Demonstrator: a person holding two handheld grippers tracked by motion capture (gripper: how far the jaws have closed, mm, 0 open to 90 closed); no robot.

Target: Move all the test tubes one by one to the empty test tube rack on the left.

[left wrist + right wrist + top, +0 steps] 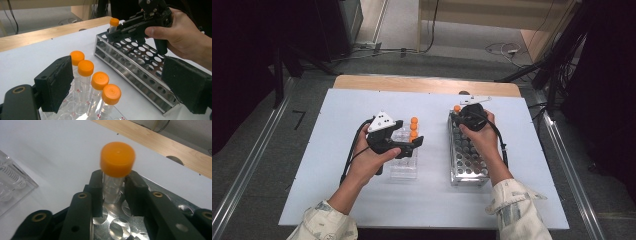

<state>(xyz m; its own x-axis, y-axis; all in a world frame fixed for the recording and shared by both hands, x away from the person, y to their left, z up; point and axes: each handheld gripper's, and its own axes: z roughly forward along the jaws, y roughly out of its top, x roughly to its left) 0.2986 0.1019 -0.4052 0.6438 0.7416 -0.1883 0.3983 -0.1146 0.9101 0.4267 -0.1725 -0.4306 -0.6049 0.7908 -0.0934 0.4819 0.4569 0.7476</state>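
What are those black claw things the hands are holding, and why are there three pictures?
Those are hand-held grippers: squeeze tools with two black jaws. One picture comes from a camera above the table; the other two come from small cameras riding on each gripper. On the white table stand a clear plastic rack with four orange-capped tubes and a metal rack full of round holes. The right gripper is closed around one orange-capped tube, standing at the far corner of the metal rack. The left gripper is open, with the four tubes in front of its jaws.
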